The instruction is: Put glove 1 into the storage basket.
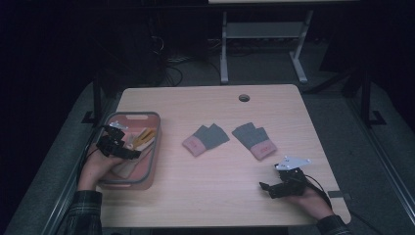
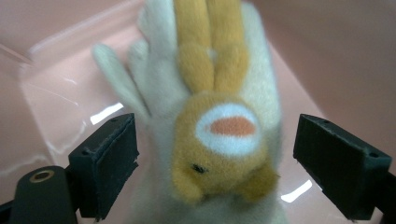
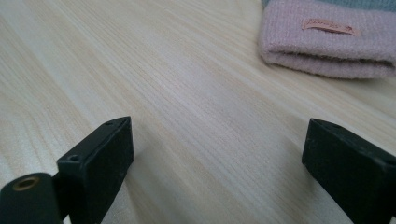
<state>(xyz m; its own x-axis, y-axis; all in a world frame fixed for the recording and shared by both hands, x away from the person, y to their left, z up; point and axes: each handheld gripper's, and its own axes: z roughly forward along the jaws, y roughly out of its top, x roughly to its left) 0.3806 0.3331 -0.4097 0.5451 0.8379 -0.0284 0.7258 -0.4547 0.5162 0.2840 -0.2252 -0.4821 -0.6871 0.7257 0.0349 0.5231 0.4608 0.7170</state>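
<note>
Over the pink tray (image 1: 152, 147), left gripper (image 2: 215, 168) astride fuzzy glove (image 2: 219, 135)

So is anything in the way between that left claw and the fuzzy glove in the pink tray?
Nothing visible. The left gripper hangs open right over the fuzzy glove, one jaw on each side, inside the pink tray.

Both sleeves are dark plaid. The left gripper (image 1: 128, 152) and right gripper (image 1: 265, 187) are black, each with two blocky jaws showing small screw holes and a brass-ringed hole at the base; the right carries a grey three-cornered plate and a black cable
</note>
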